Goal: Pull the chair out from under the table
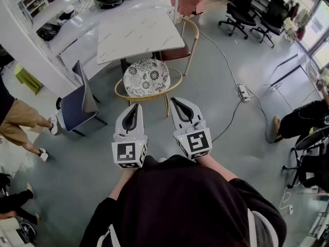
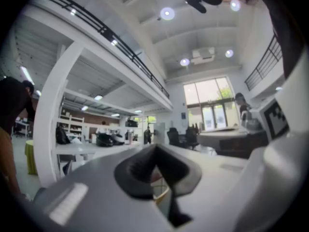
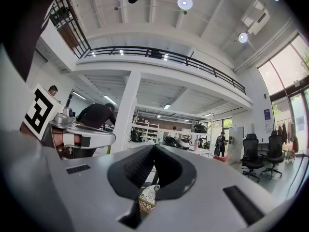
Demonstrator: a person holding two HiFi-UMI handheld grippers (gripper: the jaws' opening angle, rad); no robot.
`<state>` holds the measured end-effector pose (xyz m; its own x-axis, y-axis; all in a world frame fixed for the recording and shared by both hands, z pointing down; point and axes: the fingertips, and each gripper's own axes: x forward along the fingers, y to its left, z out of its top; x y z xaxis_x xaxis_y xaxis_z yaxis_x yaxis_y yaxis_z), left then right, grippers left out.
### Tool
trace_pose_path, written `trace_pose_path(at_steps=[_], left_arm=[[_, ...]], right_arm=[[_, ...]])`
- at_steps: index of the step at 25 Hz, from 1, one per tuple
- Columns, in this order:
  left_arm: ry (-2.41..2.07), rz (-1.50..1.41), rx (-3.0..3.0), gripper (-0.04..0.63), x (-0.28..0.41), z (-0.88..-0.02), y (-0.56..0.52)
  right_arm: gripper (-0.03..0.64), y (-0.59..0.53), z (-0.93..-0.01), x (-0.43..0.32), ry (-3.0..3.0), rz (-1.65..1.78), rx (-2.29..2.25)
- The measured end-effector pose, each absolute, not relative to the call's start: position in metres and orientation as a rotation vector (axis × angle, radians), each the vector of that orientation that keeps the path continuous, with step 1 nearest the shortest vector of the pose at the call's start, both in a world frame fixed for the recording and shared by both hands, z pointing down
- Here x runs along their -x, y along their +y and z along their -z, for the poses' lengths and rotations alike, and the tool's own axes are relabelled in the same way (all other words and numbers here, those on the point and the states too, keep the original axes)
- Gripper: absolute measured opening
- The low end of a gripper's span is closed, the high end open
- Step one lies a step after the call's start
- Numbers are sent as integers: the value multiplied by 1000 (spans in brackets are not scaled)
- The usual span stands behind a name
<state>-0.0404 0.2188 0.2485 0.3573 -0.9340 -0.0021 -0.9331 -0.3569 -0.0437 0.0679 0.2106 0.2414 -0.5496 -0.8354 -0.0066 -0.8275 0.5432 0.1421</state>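
seen from above, a person stands on a grey floor [image 1: 216,122] facing a white marble-topped table [image 1: 136,32]. the chair [image 1: 146,78] to be pulled out has a round black-and-white patterned seat in a gold metal frame. it stands on the floor at the table's near edge. almost the whole seat shows, and only its far rim sits at or just under that edge. a curved gold rail runs round the side of the seat nearest the person.

the left gripper [image 1: 132,112] and right gripper [image 1: 180,106] are held level, side by side, pointing at the chair. they are near the gold rail but touch nothing. each gripper is closed, pads together, with nothing between them. in the right gripper view, a sliver of patterned seat shows beyond the pads.

judgement: this looks like the approach, before any hold on the chair. the next move calls for opening at least one gripper, reaching forward to the near rail, closing firmly on it, then drawing straight back so the legs slide over the floor. a dark blue chair [image 1: 77,104] stands to the left, so the pull is best kept straight toward the person.
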Motion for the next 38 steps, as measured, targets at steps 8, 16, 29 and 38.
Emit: trace_pose_path(at_steps=[8, 16, 29, 38], left_arm=[[1752, 24, 2592, 6, 53, -262, 201], [1707, 33, 2625, 6, 58, -279, 149], [1708, 243, 2649, 6, 77, -355, 20], [1803, 464, 2708, 8, 96, -429, -22]], right_arm=[[23, 198, -252, -63, -2707, 155, -1504], [23, 136, -267, -62, -2674, 163, -1483], [23, 2, -345, -42, -2598, 161, -1192], [25, -46, -429, -50, -2503, -31, -930]])
